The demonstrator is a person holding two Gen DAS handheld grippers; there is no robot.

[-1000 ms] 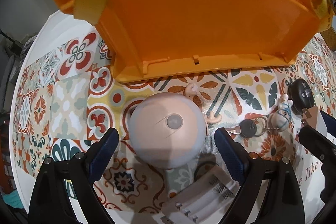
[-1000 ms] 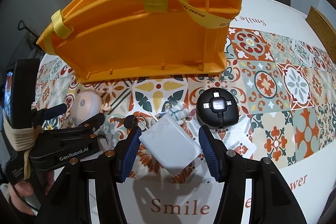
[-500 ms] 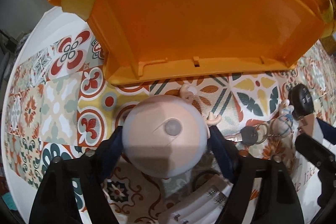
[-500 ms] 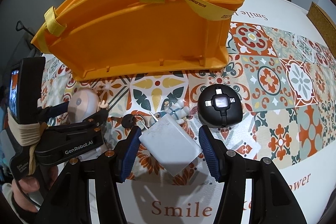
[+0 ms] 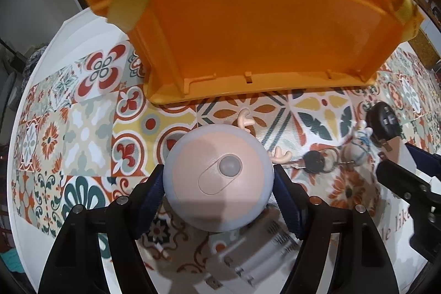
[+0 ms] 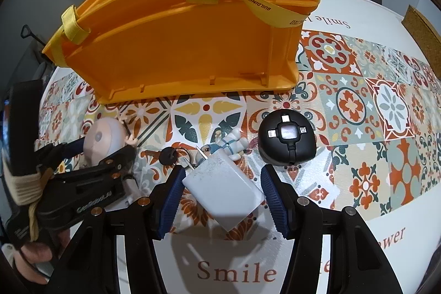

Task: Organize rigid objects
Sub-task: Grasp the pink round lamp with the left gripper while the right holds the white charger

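The left gripper (image 5: 217,183) pinches the round pink antlered toy (image 5: 217,178) (smooth, domed), which could squirt free. The right gripper (image 6: 220,189) apparently clamps the white rectangular plastic charger (image 6: 224,190) cornerwise, so it may twist.

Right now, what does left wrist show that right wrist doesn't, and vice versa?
Left wrist only: white battery charger under the left gripper, pads against the round deer-antler toy.
Right wrist only: white power adapter clamped in the right gripper, the "Smile" lettering, the basket's compartments.
Both: orange basket, black round device, key with figurine keychain, tiled cloth.
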